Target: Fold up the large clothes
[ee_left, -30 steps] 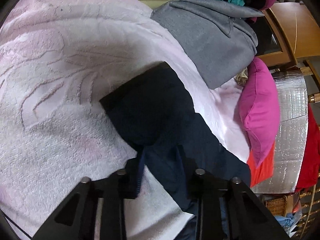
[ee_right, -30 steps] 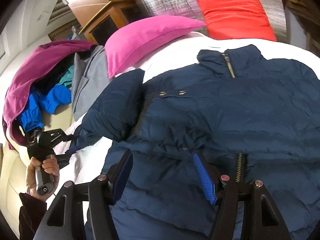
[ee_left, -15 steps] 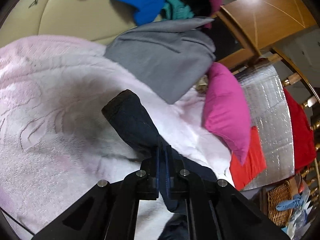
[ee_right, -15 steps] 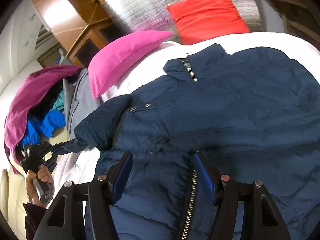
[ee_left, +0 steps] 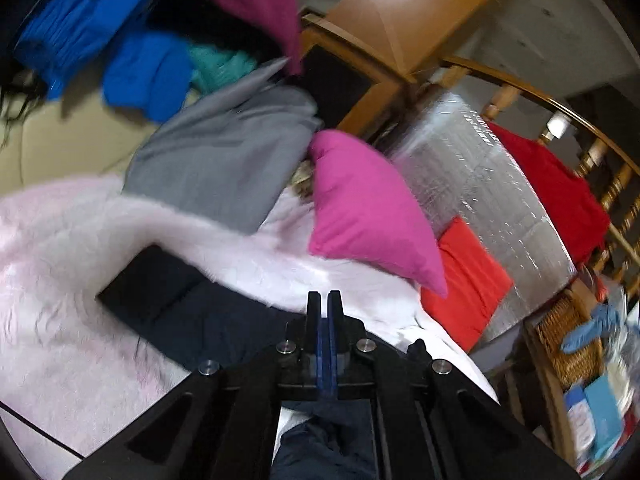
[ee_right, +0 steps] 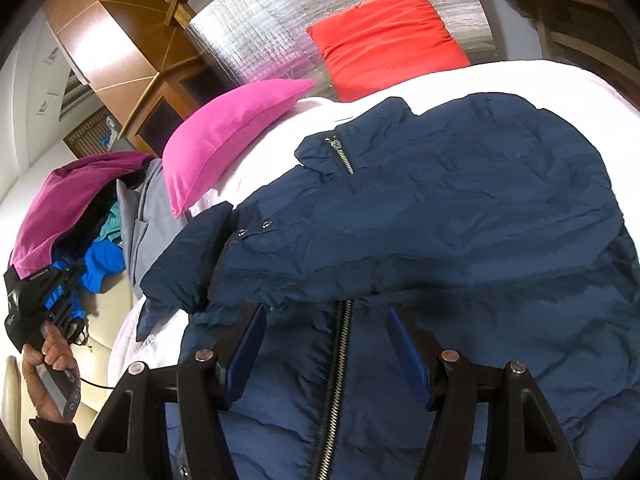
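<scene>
A navy puffer jacket (ee_right: 440,240) lies front-up on the white bed cover (ee_right: 532,76), zip running down the middle. My right gripper (ee_right: 328,328) is open, its jaws either side of the zip, just above the jacket's front. The jacket's sleeve (ee_left: 168,300) stretches across the pink towel (ee_left: 60,320) in the left wrist view. My left gripper (ee_left: 324,300) has its jaws pressed together, with dark jacket fabric showing below them; whether fabric is pinched between the pads cannot be seen. In the right wrist view the left gripper (ee_right: 60,284) is held at the far left, beyond the sleeve end.
A magenta pillow (ee_left: 368,208) and a red cushion (ee_right: 384,40) lie at the bed's head against a silver foil panel (ee_left: 480,184). A grey garment (ee_left: 224,160) and a pile of blue, teal and purple clothes (ee_left: 152,40) sit on a cream sofa. Wooden furniture (ee_left: 400,8) stands behind.
My left gripper's jaws closed over the sleeve a second ago and have since lifted and tilted up toward the pillows. My right gripper slid toward the jacket's zip, staying open.
</scene>
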The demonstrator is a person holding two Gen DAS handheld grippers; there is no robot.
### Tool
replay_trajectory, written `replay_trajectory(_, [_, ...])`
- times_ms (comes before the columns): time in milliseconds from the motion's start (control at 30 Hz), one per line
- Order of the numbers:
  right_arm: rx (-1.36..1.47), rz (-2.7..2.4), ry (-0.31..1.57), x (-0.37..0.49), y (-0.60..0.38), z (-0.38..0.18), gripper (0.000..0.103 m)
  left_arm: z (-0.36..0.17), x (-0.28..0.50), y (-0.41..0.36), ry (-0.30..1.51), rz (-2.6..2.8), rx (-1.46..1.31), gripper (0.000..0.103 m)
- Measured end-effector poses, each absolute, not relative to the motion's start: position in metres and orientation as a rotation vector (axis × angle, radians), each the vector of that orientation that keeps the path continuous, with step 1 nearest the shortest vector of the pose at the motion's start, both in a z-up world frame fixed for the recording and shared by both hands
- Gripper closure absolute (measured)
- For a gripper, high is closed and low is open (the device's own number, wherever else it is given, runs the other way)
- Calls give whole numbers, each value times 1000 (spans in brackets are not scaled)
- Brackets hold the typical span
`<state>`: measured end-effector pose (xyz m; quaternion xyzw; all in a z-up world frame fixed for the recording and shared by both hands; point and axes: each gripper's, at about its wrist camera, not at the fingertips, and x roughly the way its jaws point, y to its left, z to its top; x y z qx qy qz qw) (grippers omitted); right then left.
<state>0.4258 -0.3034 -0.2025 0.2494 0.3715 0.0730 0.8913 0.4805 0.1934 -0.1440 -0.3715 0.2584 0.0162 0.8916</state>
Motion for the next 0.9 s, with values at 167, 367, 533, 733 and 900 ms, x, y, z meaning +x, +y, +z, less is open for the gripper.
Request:
replay_trajectory(167, [548, 146, 777, 424, -314, -208, 36, -214, 478, 253, 696, 132, -1117, 69])
replay_trajectory(367, [584, 166, 801, 429, -309, -219, 36, -258, 481, 282, 749, 214, -1282, 41])
replay_trajectory(533, [567, 184, 814, 433, -298, -223, 36, -276, 501, 276, 774, 183, -1266, 36])
replay_trajectory(733, [557, 183, 814, 434, -299, -222, 36, -299, 513, 277, 752, 190, -1305, 36])
replay_trajectory(900, [561, 171, 818, 434, -305, -223, 36, -297, 521, 273, 711, 189, -1260, 81])
